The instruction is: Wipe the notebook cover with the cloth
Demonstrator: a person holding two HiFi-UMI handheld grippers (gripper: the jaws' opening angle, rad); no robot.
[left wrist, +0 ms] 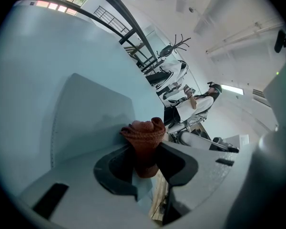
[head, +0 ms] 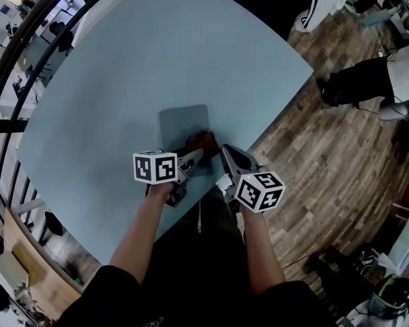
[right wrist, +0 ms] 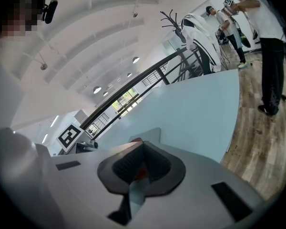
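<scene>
A grey-blue notebook [head: 180, 122] lies flat on the light blue table [head: 123, 80], near its front edge. A crumpled red-brown cloth [head: 202, 142] rests on the notebook's near right part. My left gripper [head: 194, 157] is shut on the cloth [left wrist: 144, 140], which bulges out past the jaws over the notebook cover [left wrist: 88, 113]. My right gripper [head: 224, 150] sits just right of the cloth at the notebook's right edge. Its jaws are shut, their pads meeting at the tips [right wrist: 142, 146]. A sliver of red shows between them, and a notebook corner [right wrist: 150, 133] shows beyond.
The table's rounded front edge [head: 191, 213] runs just below both grippers, with wooden floor [head: 327, 162] to the right. People stand beyond the far right corner [head: 368, 80]. A dark railing [head: 13, 53] curves along the left.
</scene>
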